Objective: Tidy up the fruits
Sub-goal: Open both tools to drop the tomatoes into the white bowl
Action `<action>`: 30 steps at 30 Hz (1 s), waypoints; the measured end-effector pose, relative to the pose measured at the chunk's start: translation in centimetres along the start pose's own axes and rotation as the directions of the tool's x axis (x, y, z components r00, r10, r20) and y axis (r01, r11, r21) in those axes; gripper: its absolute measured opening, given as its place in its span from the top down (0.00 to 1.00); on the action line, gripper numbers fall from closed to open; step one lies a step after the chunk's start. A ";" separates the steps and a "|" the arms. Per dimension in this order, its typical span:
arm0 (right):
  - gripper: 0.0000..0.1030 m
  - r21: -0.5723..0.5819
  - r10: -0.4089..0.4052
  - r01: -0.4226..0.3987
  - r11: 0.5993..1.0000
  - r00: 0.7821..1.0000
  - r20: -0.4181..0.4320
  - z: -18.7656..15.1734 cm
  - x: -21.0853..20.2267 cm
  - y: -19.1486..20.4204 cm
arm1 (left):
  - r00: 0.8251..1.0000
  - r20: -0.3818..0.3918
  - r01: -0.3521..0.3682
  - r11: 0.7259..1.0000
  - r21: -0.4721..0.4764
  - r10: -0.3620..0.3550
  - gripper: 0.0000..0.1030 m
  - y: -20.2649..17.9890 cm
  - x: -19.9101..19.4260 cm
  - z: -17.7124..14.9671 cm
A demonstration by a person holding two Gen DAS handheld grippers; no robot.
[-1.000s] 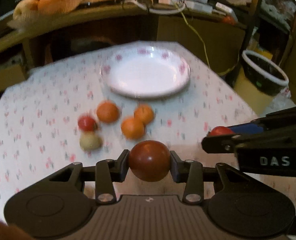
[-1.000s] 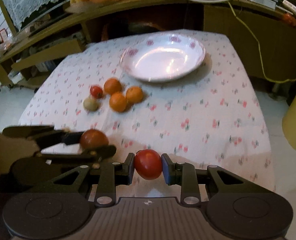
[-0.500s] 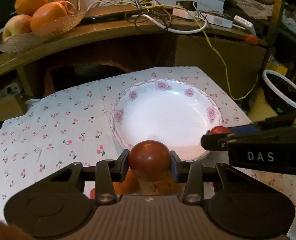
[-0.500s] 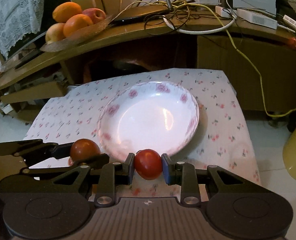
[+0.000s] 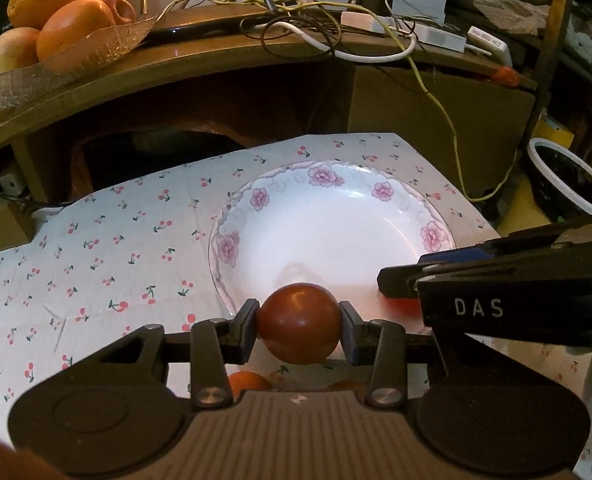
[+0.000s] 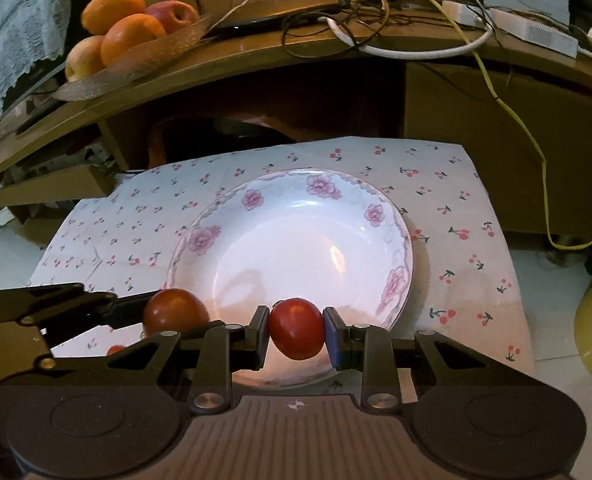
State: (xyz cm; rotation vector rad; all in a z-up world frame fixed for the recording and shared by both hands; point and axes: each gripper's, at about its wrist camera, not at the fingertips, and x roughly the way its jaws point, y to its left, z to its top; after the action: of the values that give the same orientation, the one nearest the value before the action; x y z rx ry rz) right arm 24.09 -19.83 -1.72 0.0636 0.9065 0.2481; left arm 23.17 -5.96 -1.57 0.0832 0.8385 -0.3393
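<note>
My left gripper (image 5: 299, 323) is shut on a dark red round fruit (image 5: 299, 322) and holds it over the near rim of the white flowered plate (image 5: 327, 184). My right gripper (image 6: 297, 329) is shut on a bright red tomato (image 6: 297, 328) over the plate's (image 6: 232, 208) near part. In the right wrist view the left gripper's dark red fruit (image 6: 174, 310) shows at the left. In the left wrist view the right gripper (image 5: 399, 282) enters from the right, its tomato (image 5: 397, 304) mostly hidden. Orange fruits (image 5: 248, 384) peek out below my left fingers.
The plate sits on a cherry-print tablecloth (image 5: 116, 240) (image 6: 447, 208). Behind it stands a wooden desk with cables (image 5: 296, 20) and a glass dish of oranges and apples (image 5: 56, 32) (image 6: 128, 36). A dark bin with a white rim (image 5: 567, 180) stands at the right.
Both grippers have moved forward with their fruit, from above the loose fruits to over the plate's near rim. The plate now looks larger and closer. Both stay shut.
</note>
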 end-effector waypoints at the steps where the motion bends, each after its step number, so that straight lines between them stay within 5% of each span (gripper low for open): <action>1: 0.68 0.004 -0.001 0.001 1.000 1.000 0.000 0.0 0.1 -0.1 | 1.000 -0.002 0.001 1.000 0.001 -0.001 0.55 0.0 0.0 0.0; 30: 0.61 0.023 0.011 -0.012 1.000 0.998 0.063 -0.3 -2.3 0.1 | 0.997 0.055 -0.044 0.997 -0.062 0.047 0.43 3.8 -4.9 -0.6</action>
State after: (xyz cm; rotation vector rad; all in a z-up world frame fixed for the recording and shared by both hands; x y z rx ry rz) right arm 22.45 -20.33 -0.12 0.0982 0.8467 0.2447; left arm 20.94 -0.99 1.40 0.0360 0.7887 -0.2720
